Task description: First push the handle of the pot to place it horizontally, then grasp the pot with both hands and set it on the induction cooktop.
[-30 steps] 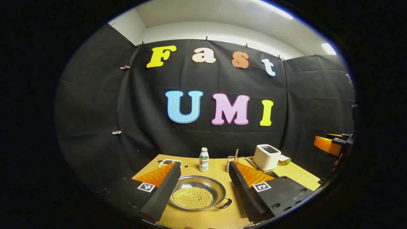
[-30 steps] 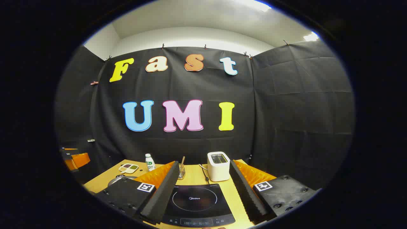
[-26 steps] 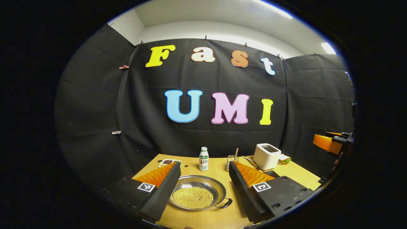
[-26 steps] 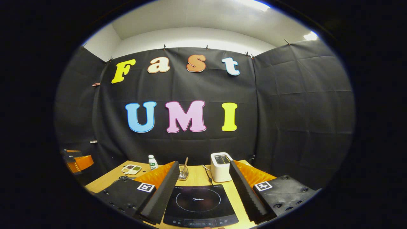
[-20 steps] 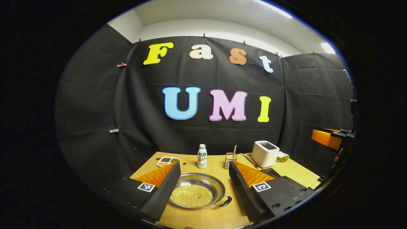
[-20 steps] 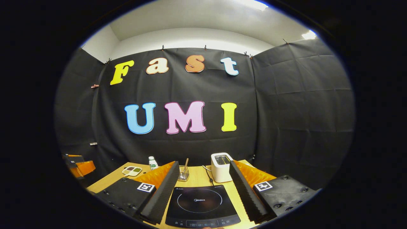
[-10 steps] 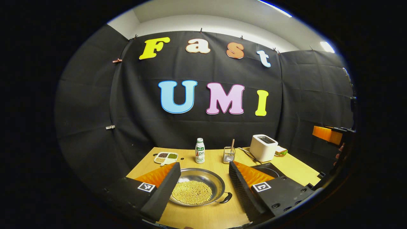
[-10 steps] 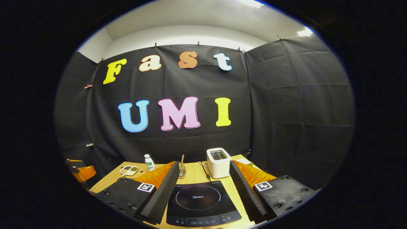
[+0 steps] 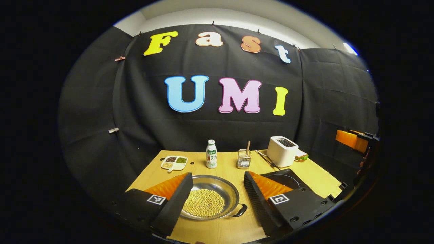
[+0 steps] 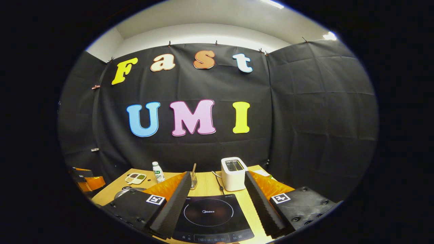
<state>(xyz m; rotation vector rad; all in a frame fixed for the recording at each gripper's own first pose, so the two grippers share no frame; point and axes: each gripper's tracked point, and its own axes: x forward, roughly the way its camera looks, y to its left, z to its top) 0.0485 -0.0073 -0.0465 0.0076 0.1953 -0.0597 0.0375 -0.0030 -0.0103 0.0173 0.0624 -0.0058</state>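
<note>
Progress: nothing done yet, as far as we can judge. The pot sits on the table, not on the cooktop. Push, two-handed grasp and transfer are all left.
Handle: the pot handle is a dark loop on the rim side nearest our left gripper's right finger, pointing toward us & to that side. We judge it not yet horizontal.
Left gripper: wide open, holding nothing, hovering w/ the pot between and just beyond its fingers. No contact that we can see.
Right gripper: wide open, empty, above the table w/ the cooktop framed between its fingers. Cooktop surface bare.
Pot location: ahead of the left gripper; a sliver of its rim shows far left of the right gripper, behind that gripper's left finger. The cooktop lies just beyond the left gripper's right finger, near the pot but apart.
Pot contents: shallow metal pot w/ a layer of small yellow beans across the bottom; not heaped.
Small tray: beyond the left gripper's left finger; compartments w/ dark, green & pale grains.
Wire cup: straight ahead, past the pot; holds an upright stick.
Bottle: capped, beside the cup; fill level can't tell.
Toaster: far right of the left gripper; slots look empty in the right gripper view.
</note>
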